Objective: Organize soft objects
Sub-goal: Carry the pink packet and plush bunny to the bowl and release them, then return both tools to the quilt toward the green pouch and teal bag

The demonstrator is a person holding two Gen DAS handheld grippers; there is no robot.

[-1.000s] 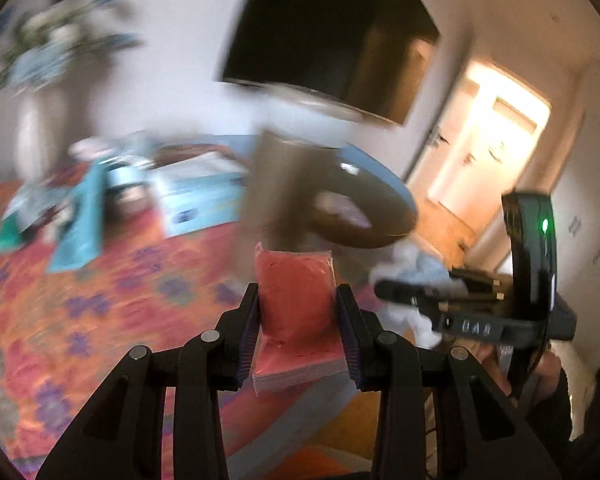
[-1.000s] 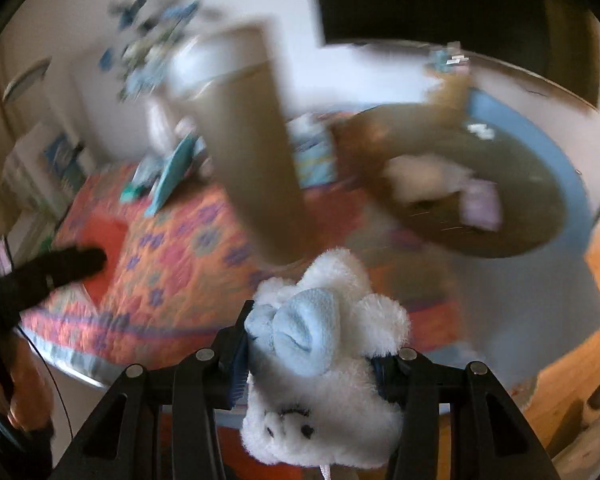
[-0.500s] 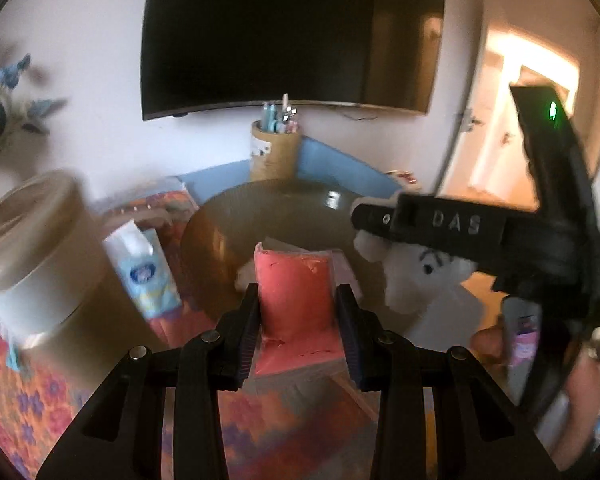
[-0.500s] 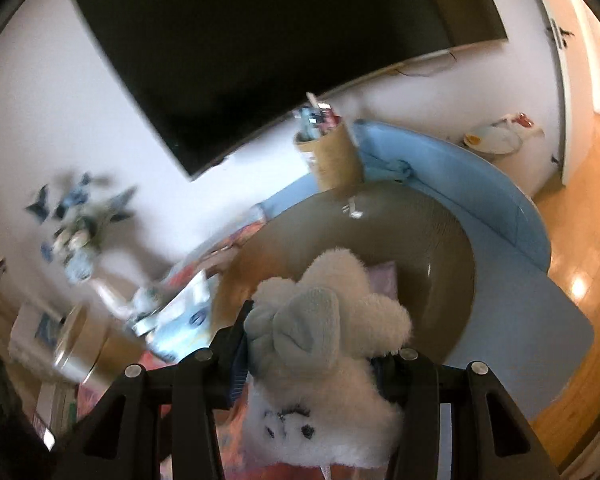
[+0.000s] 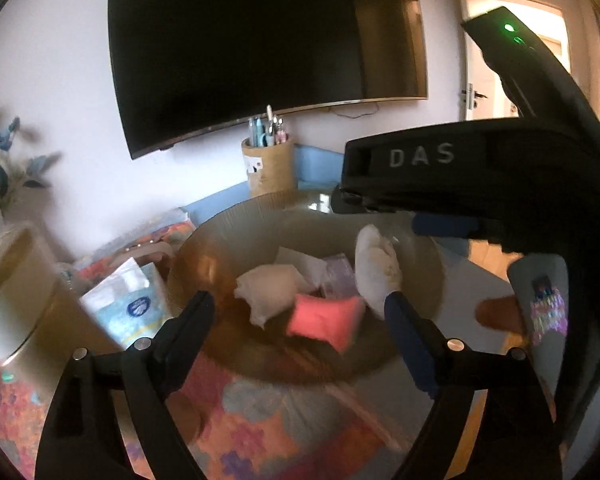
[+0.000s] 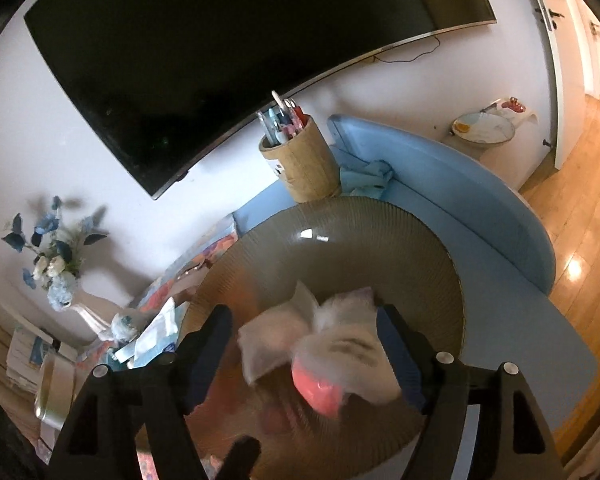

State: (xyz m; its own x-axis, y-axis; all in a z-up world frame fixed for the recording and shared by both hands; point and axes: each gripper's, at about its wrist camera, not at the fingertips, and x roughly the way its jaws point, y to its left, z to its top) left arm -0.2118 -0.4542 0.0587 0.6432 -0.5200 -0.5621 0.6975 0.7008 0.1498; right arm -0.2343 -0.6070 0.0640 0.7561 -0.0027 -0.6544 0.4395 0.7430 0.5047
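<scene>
Flowered orange cloth (image 5: 260,440) covered the near table, one brown bowl (image 5: 204,264) on it, both tongs spread above.

Nearest, the left gripper (image 5: 300,312) stood with its jaws wide, having just been opening, nothing pinched between them; the right gripper (image 6: 304,336) likewise had just been opening, its jaws apart and pressing on nothing. One pink pad (image 5: 326,320) lay loose in the bowl, free of the left pads. One white plush toy (image 6: 348,348) showed blurred between the right fingers, over the pink pad and inside the bowl; I could not tell whether it had landed. Two more pale soft pieces lay in the bowl beside them, a cream one (image 5: 268,292) and a lilac one (image 5: 340,272). Left of the bowl sat one tissue pack (image 5: 128,304). Farther back stood one wooden pen holder (image 6: 300,160), and one dark screen (image 6: 240,52) hung on the wall.
</scene>
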